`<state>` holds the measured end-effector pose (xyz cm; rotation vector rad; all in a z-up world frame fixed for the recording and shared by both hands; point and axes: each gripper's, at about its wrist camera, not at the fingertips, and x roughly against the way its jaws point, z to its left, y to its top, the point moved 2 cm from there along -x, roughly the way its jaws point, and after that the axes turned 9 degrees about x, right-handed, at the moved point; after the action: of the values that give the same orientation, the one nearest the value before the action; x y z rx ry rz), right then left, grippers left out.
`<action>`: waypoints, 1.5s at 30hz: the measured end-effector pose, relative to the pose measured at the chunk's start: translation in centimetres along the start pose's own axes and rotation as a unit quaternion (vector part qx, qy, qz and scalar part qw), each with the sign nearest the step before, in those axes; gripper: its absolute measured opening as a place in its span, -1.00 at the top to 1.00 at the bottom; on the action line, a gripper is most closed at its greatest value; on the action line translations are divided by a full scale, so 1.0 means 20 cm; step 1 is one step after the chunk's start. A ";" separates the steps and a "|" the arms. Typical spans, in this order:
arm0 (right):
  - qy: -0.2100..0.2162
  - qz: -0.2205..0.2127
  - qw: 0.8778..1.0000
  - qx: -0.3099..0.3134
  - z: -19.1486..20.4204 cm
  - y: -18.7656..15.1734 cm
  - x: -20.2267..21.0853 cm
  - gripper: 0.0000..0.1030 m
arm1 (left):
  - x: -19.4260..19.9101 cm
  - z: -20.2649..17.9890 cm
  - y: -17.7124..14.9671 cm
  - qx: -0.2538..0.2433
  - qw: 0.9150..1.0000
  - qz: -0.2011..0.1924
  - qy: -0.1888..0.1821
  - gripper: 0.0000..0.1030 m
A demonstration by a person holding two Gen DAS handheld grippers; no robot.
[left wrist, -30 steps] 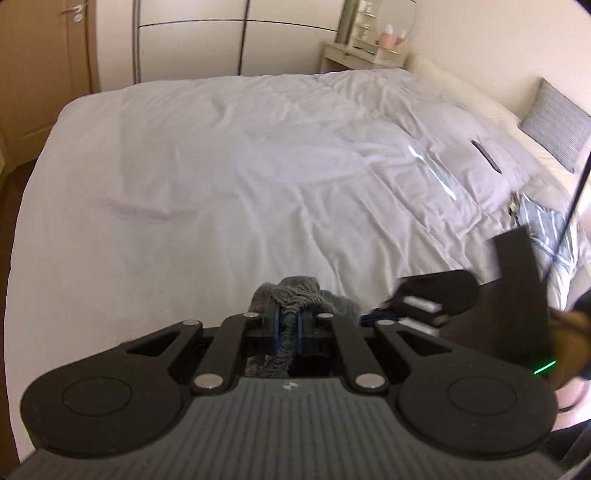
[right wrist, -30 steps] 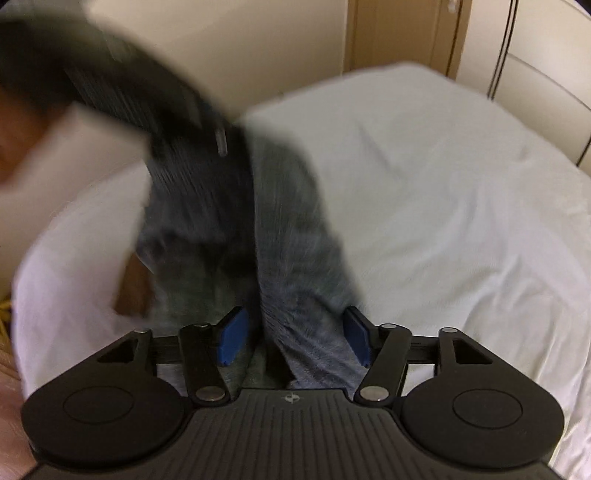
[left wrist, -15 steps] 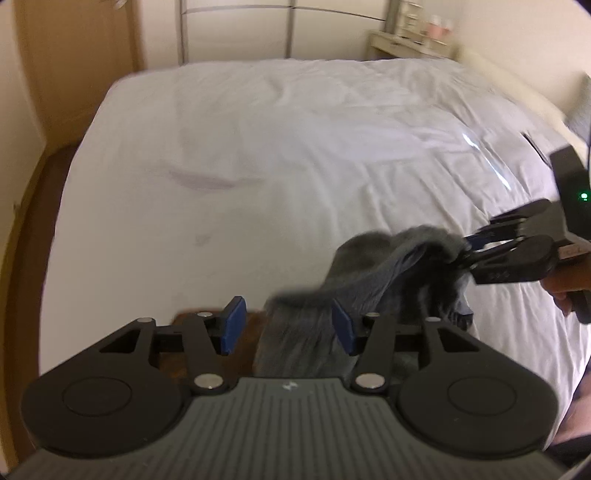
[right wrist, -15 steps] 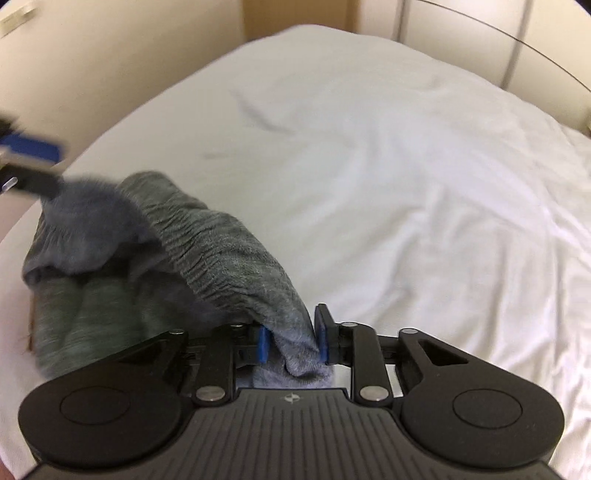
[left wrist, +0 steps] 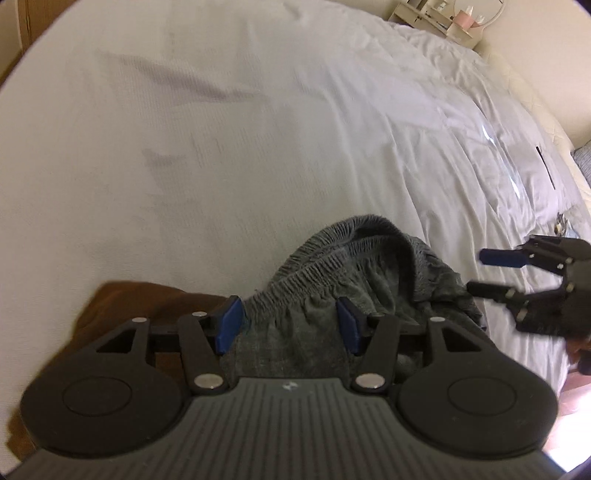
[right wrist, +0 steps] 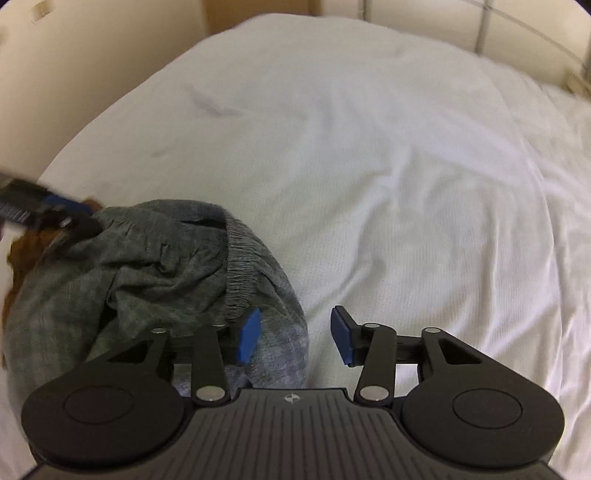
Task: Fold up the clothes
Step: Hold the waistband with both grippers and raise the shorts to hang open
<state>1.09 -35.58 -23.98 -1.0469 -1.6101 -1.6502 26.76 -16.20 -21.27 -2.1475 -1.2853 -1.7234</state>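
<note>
A crumpled grey garment with an elastic waistband (left wrist: 354, 266) lies on the near edge of the white bed (left wrist: 258, 129). It also shows in the right wrist view (right wrist: 155, 266). My left gripper (left wrist: 288, 325) is open, its blue pads either side of the cloth below the waistband. My right gripper (right wrist: 293, 339) is open, with the garment's edge against its left pad. The right gripper also shows in the left wrist view (left wrist: 491, 271), open beside the garment. The left gripper shows blurred in the right wrist view (right wrist: 55, 210).
A brown cloth (left wrist: 147, 306) lies partly under the grey garment at the bed's edge. A nightstand with small items (left wrist: 447, 22) stands at the far corner. Other folded fabric (left wrist: 569, 221) lies at the bed's right side. Wardrobe doors (right wrist: 517, 22) stand behind the bed.
Both grippers have let go of the grey garment. It dropped onto the bed in a heap. The right gripper opened and drew back to the right.
</note>
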 end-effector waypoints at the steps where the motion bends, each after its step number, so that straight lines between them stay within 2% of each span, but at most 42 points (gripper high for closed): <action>1: 0.003 -0.004 1.000 0.030 0.04 -0.01 -0.02 0.05 | -0.01 0.00 0.00 0.000 1.000 0.003 -0.002 0.10; 3: 0.005 -0.008 0.996 0.090 0.11 0.03 -0.08 0.05 | -0.03 -0.01 -0.01 0.000 1.000 0.010 -0.005 0.47; 4: 0.003 -0.008 0.993 0.116 0.16 0.04 -0.11 0.05 | -0.03 -0.01 -0.01 0.000 1.000 0.013 -0.006 0.80; 6: -0.011 -0.005 0.986 0.165 0.22 0.04 -0.18 0.05 | -0.02 -0.02 -0.02 -0.006 1.000 0.010 -0.004 0.93; 9: -0.038 0.013 0.971 0.237 0.30 0.05 -0.29 0.05 | 0.03 -0.03 -0.03 -0.001 1.000 -0.005 0.008 0.87; 10: -0.042 0.016 0.965 0.257 0.32 0.04 -0.31 0.05 | 0.04 -0.02 -0.04 0.007 1.000 -0.008 0.013 0.64; 11: -0.045 0.017 0.960 0.276 0.34 0.03 -0.32 0.05 | 0.06 -0.01 -0.04 0.014 1.000 -0.010 0.018 0.27; 12: -0.048 0.017 0.955 0.292 0.34 0.03 -0.33 0.04 | 0.07 0.00 -0.04 0.022 0.999 -0.012 0.022 0.14; 16: -0.060 0.001 0.943 0.326 0.35 0.00 -0.33 0.05 | 0.00 0.07 -0.04 0.050 0.999 0.010 0.014 0.12; 19: -0.078 -0.015 0.950 0.303 0.30 0.01 -0.30 0.43 | -0.01 0.09 -0.03 0.060 0.998 0.015 0.012 0.12; 21: -0.084 -0.032 0.962 0.257 0.24 0.03 -0.26 0.49 | -0.01 0.10 -0.03 0.064 0.998 0.014 0.012 0.12; 23: -0.094 -0.049 0.977 0.185 0.14 0.06 -0.20 0.53 | 0.00 0.11 -0.03 0.069 0.997 0.013 0.013 0.11; 26: -0.104 -0.051 0.990 0.085 0.00 0.06 -0.16 0.48 | 0.01 0.12 -0.03 0.075 0.997 0.011 0.014 0.11; 27: -0.103 -0.050 0.991 0.072 -0.02 0.06 -0.16 0.48 | 0.01 0.13 -0.03 0.077 0.997 0.011 0.015 0.11; 29: -0.088 -0.051 0.989 0.105 0.03 0.05 -0.18 0.48 | 0.00 0.12 -0.03 0.074 0.997 0.013 0.016 0.12; 30: -0.081 -0.051 0.988 0.122 0.05 0.05 -0.19 0.40 | -0.01 0.11 -0.03 0.069 0.997 0.015 0.017 0.14; 32: -0.066 -0.052 0.984 0.155 0.09 0.04 -0.22 -0.06 | -0.02 0.09 -0.03 0.059 0.998 0.021 0.019 0.17; 33: -0.058 -0.053 0.982 0.171 0.11 0.04 -0.23 -0.12 | -0.03 0.08 -0.03 0.054 0.998 0.023 0.021 0.22; 34: -0.051 -0.053 0.979 0.188 0.13 0.03 -0.24 -0.16 | -0.04 0.06 -0.03 0.049 0.998 0.026 0.022 0.35; 35: -0.043 -0.053 0.977 0.204 0.15 0.03 -0.25 -0.16 | -0.04 0.05 -0.03 0.046 0.999 0.024 0.018 0.61; 37: -0.039 -0.046 0.969 0.239 0.19 0.02 -0.29 -0.17 | -0.02 0.05 -0.04 0.045 0.999 0.018 0.009 0.84; 40: -0.045 -0.039 0.959 0.276 0.23 -0.01 -0.35 -0.17 | -0.01 0.03 -0.06 0.032 0.999 0.010 0.021 0.92; 42: -0.052 -0.043 0.952 0.297 0.25 -0.04 -0.40 -0.04 | -0.01 0.03 -0.09 0.033 0.999 0.005 0.025 0.92; 44: -0.060 -0.047 0.951 0.301 0.23 -0.04 -0.41 0.38 | -0.01 0.04 -0.10 0.041 0.999 0.003 0.024 0.92; 45: -0.064 -0.051 0.951 0.299 0.22 -0.03 -0.40 0.42 | 0.00 0.03 -0.10 0.040 0.999 0.000 0.026 0.92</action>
<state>5.14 -32.10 -31.34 -0.7671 -2.0945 -1.0442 25.88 -14.58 -22.31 -2.0453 -1.3184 -1.6869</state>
